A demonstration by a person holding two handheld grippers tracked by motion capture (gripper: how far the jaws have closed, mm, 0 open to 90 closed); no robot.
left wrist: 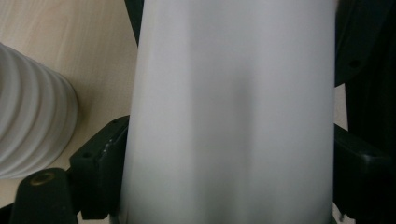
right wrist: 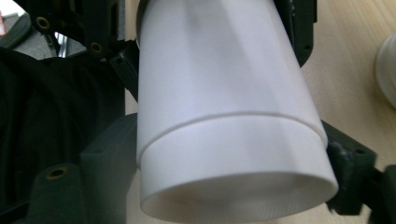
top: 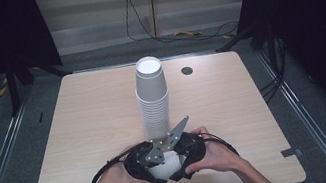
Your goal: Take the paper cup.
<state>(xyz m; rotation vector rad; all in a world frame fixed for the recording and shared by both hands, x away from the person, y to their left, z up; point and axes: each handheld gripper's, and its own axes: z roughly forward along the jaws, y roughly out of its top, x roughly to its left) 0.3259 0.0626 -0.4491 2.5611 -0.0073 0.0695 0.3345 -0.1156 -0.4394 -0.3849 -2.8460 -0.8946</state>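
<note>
Near edge of the desk (top: pixel 82 136), both hands low and close together; left gripper (top: pixel 145 169) and right gripper (top: pixel 189 157) meet on a pair of nested white paper cups (top: pixel 166 167) lying roughly on their side between them, just in front of the tall cup stack (top: pixel 153 98) standing mid-desk; left gripper view shows the tapered body of the inner cup (left wrist: pixel 233 112) with a black finger (left wrist: pixel 100 163) pressed against each flank, so that gripper is partly closed and clamped on it; right gripper view shows the outer cup (right wrist: pixel 233 172), rim toward the camera, seated over the other, with fingers (right wrist: pixel 348 158) snug at both sides, gripping it as well; the work looks like pulling the two apart. Risks, as judged: thin paper walls may buckle or crease if either squeeze tightens; a stuck fit could let go suddenly and send a hand into the stack beside it, toppling it; a slack grip could let a cup slip out and roll off the desk's near edge.
</note>
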